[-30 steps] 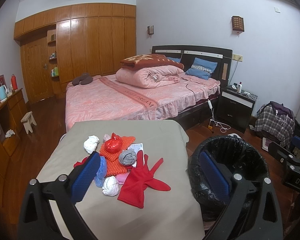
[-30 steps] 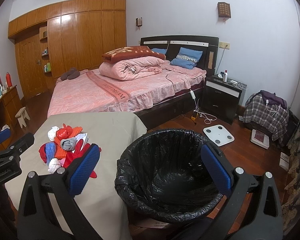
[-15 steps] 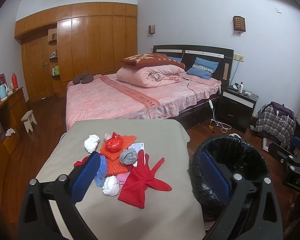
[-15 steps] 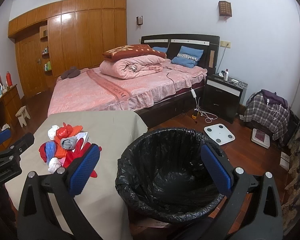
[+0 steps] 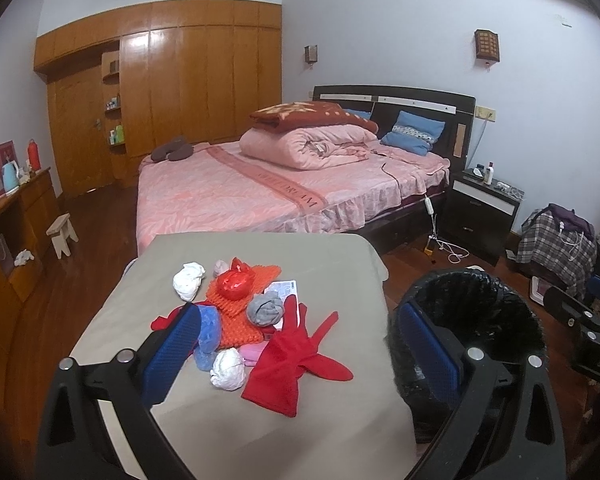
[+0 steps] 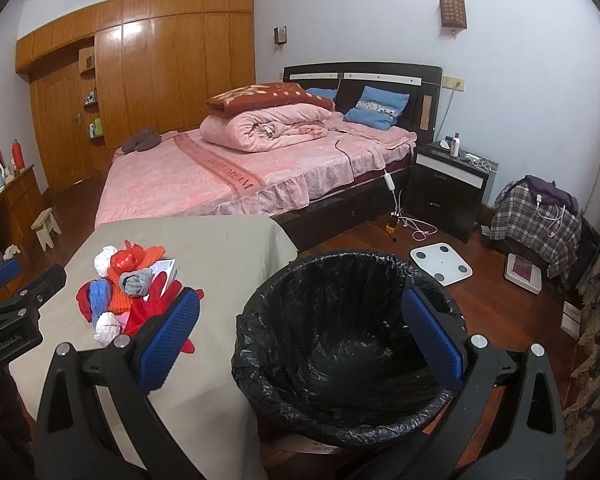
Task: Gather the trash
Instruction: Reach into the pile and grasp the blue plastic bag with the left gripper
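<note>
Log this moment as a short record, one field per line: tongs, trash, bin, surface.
left tongs: open, holding nothing, aimed at the pile
right tongs: open, holding nothing, above the bin
trash pile: on the table; includes red glove, white wads, grey wad, red bag
bin: black liner, beside the table, looks empty
table: grey cloth cover

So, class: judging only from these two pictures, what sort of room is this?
Almost certainly a home bedroom: a made-up bed with a folded quilt, a nightstand beside it, and a wall of wooden wardrobes.
</note>
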`<state>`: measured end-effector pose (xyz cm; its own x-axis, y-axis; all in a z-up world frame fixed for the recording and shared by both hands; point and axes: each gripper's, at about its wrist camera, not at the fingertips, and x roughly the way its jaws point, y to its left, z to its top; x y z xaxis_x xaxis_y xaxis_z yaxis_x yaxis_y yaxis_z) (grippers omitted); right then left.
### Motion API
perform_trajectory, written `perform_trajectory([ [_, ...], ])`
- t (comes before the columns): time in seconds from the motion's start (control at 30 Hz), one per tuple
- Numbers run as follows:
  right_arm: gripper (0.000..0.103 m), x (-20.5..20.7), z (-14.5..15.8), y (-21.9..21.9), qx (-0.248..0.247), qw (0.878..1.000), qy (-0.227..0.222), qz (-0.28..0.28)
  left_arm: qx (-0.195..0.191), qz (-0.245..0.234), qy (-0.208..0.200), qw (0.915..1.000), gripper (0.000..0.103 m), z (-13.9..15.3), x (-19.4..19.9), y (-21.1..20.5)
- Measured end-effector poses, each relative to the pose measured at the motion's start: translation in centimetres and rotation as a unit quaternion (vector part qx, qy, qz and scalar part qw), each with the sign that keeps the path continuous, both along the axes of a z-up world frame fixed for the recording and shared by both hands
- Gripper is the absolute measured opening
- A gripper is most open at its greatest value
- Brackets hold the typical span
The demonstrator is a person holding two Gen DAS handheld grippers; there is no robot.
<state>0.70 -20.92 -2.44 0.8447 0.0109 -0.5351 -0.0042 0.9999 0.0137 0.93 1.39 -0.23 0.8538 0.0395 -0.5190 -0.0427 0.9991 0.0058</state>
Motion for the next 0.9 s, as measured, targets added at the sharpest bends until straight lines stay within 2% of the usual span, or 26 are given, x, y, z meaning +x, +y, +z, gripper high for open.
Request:
perform_trajectory([
  [0.2, 0.098, 1.4, -1.2, 1.2, 0.006, 1.000, 0.014, 0.013, -0.004, 0.024, 0.006, 0.9997, 0.097, -2.1, 1.0, 2.4],
  [0.37, 0.098, 3.6, -3.2, 3.1, 0.014, 0.999, 0.024, 0.037, 0.004, 0.057, 0.025, 0.9980, 0.097, -5.2, 2.1, 5.4],
  [0.53, 0.098, 5.6, -5.4, 5.5, 0.019, 0.998, 0.035, 0.058, 0.021, 0.070, 0.046, 0.9962, 0.097, -8.5, 3.2, 8.0],
  [0.7, 0.098, 7.7, -7.4, 7.7, 0.012, 0.996, 0.042, 0.077, 0.023, 0.079, 0.064, 0.9945, 0.091, -11.2, 4.8, 9.7],
  [0.83, 0.092, 9.1, -8.1, 8.9, 0.018, 0.995, 0.046, 0.087, 0.018, 0.085, 0.070, 0.9937, 0.085, -12.4, 6.4, 10.8],
  [0.9, 0.084, 10.0, -8.6, 9.8, 0.022, 0.994, 0.050, 0.097, 0.012, 0.085, 0.074, 0.9936, 0.080, -12.8, 7.1, 11.3],
])
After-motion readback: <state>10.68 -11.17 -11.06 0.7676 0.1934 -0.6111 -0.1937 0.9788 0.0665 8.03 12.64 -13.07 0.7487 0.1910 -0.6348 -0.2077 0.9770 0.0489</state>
